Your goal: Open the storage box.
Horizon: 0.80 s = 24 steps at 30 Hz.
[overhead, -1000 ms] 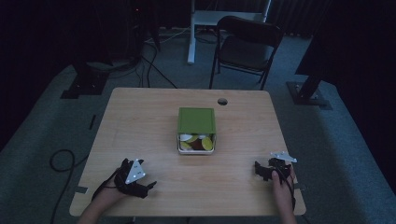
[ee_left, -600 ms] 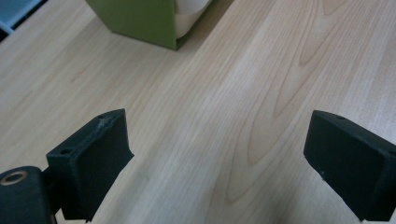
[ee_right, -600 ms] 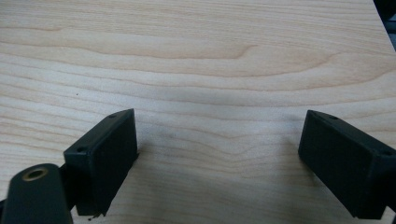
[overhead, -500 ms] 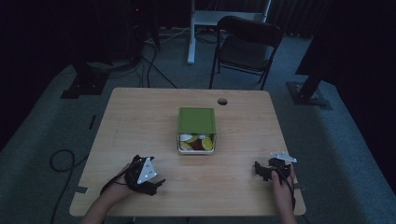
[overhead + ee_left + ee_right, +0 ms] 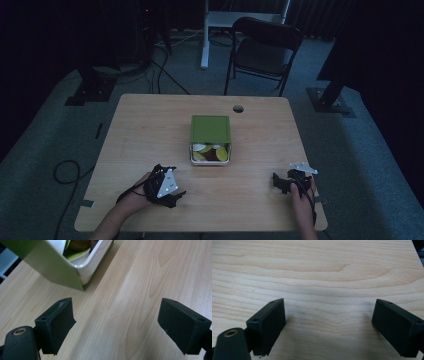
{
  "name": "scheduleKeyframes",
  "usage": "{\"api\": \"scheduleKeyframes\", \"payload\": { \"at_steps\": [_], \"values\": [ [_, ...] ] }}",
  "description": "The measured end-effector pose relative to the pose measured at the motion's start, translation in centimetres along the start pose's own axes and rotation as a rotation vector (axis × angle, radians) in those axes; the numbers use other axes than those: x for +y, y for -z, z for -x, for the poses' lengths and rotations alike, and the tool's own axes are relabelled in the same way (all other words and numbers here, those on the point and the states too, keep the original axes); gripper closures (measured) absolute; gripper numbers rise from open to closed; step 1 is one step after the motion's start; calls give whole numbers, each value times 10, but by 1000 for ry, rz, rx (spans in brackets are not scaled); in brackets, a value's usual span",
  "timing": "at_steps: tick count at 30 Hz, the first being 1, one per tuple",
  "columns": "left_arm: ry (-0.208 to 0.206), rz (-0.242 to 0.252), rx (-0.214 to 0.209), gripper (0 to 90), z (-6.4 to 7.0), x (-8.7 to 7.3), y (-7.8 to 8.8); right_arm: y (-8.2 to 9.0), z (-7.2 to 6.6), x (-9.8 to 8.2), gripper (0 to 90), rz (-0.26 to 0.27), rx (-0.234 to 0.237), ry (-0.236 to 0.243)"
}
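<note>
Nearer now, the left hand-held gripper (image 5: 172, 192), jaws wide, has the box (image 5: 210, 137) ahead.

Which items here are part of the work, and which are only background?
In the job:
- green-lidded white box of coloured discs, lid slid partly back
- left gripper, jaws apart
- right gripper, jaws apart
- light wooden table

Just about:
- dark folding chair
- black floor cables
</note>
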<state>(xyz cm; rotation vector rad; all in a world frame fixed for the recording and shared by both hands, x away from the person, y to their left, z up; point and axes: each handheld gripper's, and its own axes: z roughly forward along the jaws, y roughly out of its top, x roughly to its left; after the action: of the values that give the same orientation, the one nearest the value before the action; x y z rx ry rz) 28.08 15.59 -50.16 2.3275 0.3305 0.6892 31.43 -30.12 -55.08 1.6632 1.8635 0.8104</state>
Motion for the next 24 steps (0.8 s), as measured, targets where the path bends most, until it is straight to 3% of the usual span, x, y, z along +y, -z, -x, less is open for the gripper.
{"api": "scheduleKeyframes", "payload": {
  "at_steps": [5, 12, 24],
  "values": [
    [-46, 3, 9, 139, 5, 8, -5, 0, 0, 0, 110, 0, 0, 0],
    [-63, 8, -36, 154, 6, 19, -12, 0, 0, 0, 111, 0, 0, 0],
    [-145, 13, -26, 186, 7, 37, -25, 0, 0, 0, 111, 0, 1, -1]
  ]
}}
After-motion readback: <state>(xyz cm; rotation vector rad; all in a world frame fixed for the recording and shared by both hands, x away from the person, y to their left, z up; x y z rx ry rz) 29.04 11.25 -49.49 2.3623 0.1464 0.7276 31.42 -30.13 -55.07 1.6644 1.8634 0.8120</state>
